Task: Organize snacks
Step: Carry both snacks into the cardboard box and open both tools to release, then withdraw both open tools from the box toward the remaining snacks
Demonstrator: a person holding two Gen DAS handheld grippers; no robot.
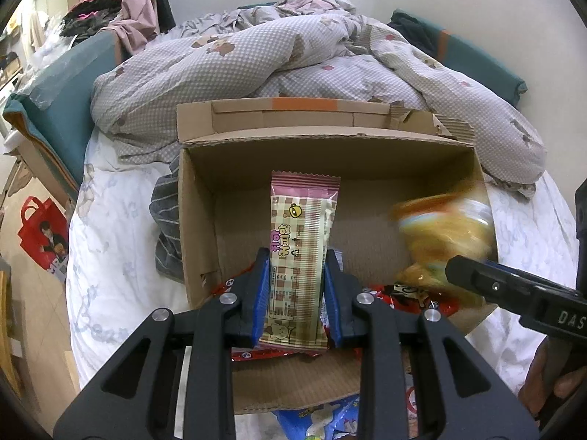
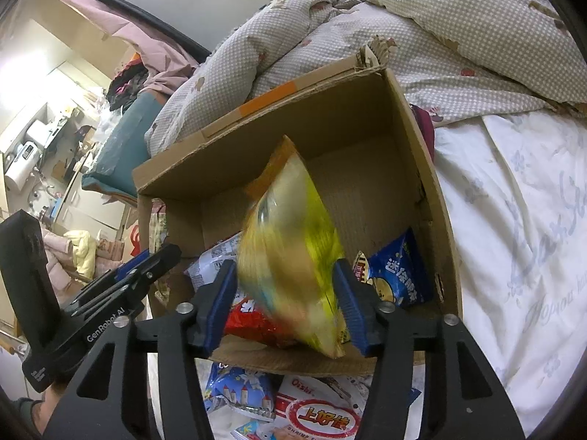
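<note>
An open cardboard box (image 1: 330,157) stands on the bed. My left gripper (image 1: 298,256) is shut on a pink-and-cream checked snack bar (image 1: 304,227), held upright over the box's near-left part. In the right wrist view, a yellow snack bag (image 2: 290,242) shows blurred between the blue pads of my right gripper (image 2: 284,275); the jaws stand apart and the pads do not seem to press on it. The same yellow bag (image 1: 444,231) is blurred at the box's right side. Inside the box lie a blue packet (image 2: 398,271), a red packet (image 2: 253,322) and a grey-white packet (image 2: 216,256).
More packets lie on the sheet in front of the box, among them a red-and-white Oishi shrimp packet (image 2: 319,410) and a blue starry one (image 2: 238,388). A crumpled dotted duvet (image 1: 256,62) is piled behind the box. White sheet (image 2: 513,220) extends to the right.
</note>
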